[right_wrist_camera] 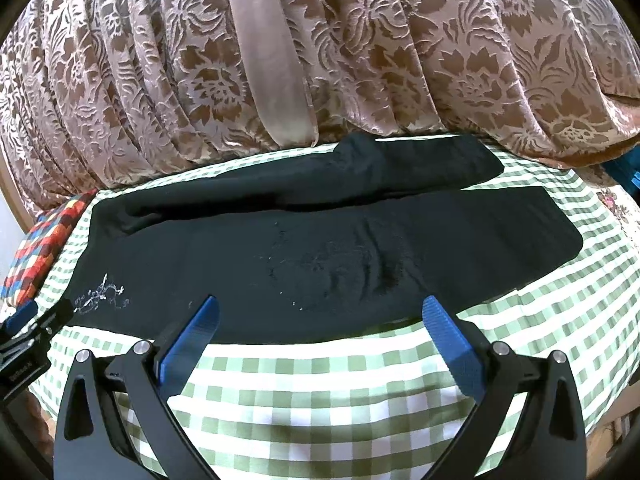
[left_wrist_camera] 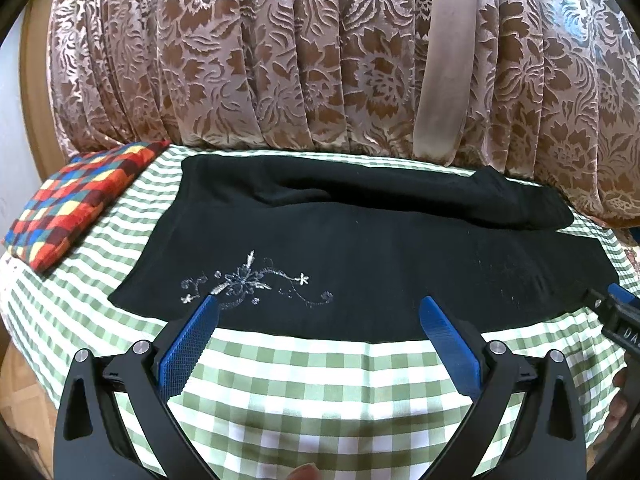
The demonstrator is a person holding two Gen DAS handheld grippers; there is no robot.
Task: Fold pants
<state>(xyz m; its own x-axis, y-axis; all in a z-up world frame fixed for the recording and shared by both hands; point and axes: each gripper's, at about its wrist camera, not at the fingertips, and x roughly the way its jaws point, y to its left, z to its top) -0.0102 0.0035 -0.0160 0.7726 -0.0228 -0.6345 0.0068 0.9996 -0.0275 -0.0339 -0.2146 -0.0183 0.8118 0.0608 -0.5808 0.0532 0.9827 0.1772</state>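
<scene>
Both claws gape wide and hold nothing. The left claw (left_wrist_camera: 319, 306) and right claw (right_wrist_camera: 320, 306) hover at the near edge of the black pants (left_wrist_camera: 360, 248) on the checked table (left_wrist_camera: 320, 380).

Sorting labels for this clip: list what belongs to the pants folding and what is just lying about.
Job:
black pants
left gripper, open
right gripper, open

Lying about:
checked cloth underneath
multicoloured cushion
floral curtain

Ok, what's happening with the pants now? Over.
Left tool open, right tool open, both empty. Black pants flat on checked cloth, unfolded. Patchwork cushion beside waist.
</scene>
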